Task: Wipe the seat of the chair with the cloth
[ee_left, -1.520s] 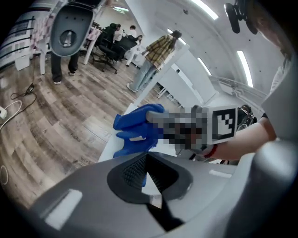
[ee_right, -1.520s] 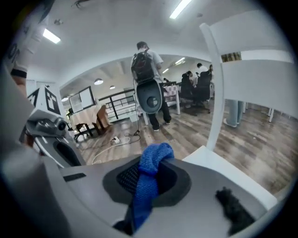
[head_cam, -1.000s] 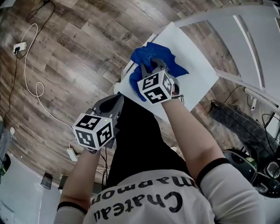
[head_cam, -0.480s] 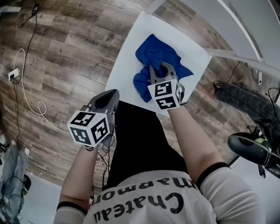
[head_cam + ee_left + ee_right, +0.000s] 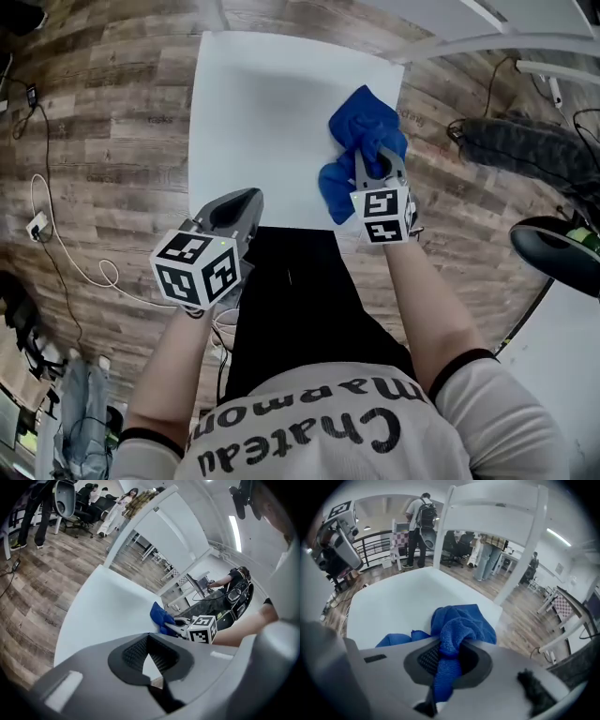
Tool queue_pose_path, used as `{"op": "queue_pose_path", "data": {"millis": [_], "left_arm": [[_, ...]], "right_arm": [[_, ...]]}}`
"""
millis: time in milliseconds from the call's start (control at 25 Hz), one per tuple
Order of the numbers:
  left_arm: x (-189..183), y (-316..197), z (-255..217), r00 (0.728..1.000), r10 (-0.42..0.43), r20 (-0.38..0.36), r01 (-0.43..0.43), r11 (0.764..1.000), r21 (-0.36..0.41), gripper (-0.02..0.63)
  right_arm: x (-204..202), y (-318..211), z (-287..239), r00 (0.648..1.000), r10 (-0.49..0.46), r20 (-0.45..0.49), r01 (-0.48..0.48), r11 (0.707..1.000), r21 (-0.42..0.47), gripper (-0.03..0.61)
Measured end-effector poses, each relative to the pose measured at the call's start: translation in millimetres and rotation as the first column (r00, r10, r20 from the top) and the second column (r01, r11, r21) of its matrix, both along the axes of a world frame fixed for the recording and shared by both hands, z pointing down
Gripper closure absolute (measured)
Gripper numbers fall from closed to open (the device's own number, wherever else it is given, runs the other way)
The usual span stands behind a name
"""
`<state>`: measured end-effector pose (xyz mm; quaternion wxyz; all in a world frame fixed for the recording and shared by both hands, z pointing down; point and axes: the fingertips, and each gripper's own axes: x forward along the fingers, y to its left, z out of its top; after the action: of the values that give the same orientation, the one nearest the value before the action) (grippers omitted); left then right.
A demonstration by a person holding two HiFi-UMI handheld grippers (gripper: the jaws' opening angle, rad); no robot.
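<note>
The white chair seat [image 5: 262, 122] fills the upper middle of the head view. A bunched blue cloth [image 5: 364, 141] lies on its right side, near the right edge. My right gripper [image 5: 377, 167] is shut on the blue cloth [image 5: 457, 630], a fold of which runs down between its jaws. My left gripper [image 5: 246, 202] hovers at the seat's near edge, left of the cloth, shut with nothing in it. From the left gripper view I see the seat [image 5: 108, 611], the cloth [image 5: 161, 616] and the right gripper's marker cube [image 5: 202, 630].
Wood-plank floor [image 5: 103, 122] surrounds the chair. The white chair back [image 5: 497, 513] rises beyond the seat. A white cable and plug [image 5: 42, 225] lie on the floor at left, a dark bag [image 5: 525, 141] at right. People and office chairs stand far off.
The right gripper has dragged the cloth from the seat's middle toward its right edge. The left gripper has stayed near the front edge. The head view has turned, showing the seat more squarely.
</note>
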<state>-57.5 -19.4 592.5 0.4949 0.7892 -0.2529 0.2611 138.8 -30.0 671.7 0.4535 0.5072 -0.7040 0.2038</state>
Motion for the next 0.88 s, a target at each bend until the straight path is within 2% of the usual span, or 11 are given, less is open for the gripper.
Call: {"op": "queue_pose_path", "data": {"millis": [160, 240, 320, 400, 480, 520, 640, 720, 880], "left_arm": [[23, 0, -1, 0.999, 0.052, -0.003, -0.052, 0.999, 0.006, 0.606], [30, 1, -3, 0.998, 0.066, -0.006, -0.066, 0.998, 0.006, 0.606], [32, 1, -4, 0.997, 0.073, -0.007, -0.073, 0.997, 0.007, 0.606], [29, -1, -3, 0.998, 0.066, -0.003, -0.066, 0.998, 0.009, 0.606], [22, -4, -2, 0.999, 0.036, 0.001, -0.036, 0.999, 0.009, 0.606], [18, -6, -2, 1.0, 0.014, 0.001, -0.014, 1.0, 0.01, 0.606], [0, -7, 0, 0.998, -0.055, 0.004, 0.055, 0.998, 0.01, 0.606], [-16, -5, 2, 0.994, -0.105, 0.01, 0.105, 0.994, 0.006, 0.606], [-60, -2, 2, 0.967, -0.253, 0.026, 0.254, 0.967, -0.012, 0.606]], "right_arm": [[37, 25, 2, 0.994, 0.105, -0.001, -0.105, 0.994, -0.035, 0.545], [58, 34, -1, 0.986, 0.16, -0.041, -0.162, 0.985, -0.063, 0.546], [70, 36, -11, 0.98, 0.187, -0.07, -0.191, 0.98, -0.052, 0.546], [51, 27, -31, 0.993, 0.114, -0.009, -0.114, 0.993, 0.011, 0.546], [8, 12, -56, 0.996, -0.055, 0.067, 0.048, 0.994, 0.094, 0.546], [-19, 5, -67, 0.985, -0.144, 0.099, 0.131, 0.983, 0.128, 0.546], [-102, -12, -90, 0.913, -0.37, 0.171, 0.334, 0.92, 0.207, 0.546], [-157, -21, -101, 0.851, -0.475, 0.225, 0.421, 0.872, 0.25, 0.546], [-259, -32, -124, 0.692, -0.648, 0.317, 0.568, 0.76, 0.315, 0.546]]}}
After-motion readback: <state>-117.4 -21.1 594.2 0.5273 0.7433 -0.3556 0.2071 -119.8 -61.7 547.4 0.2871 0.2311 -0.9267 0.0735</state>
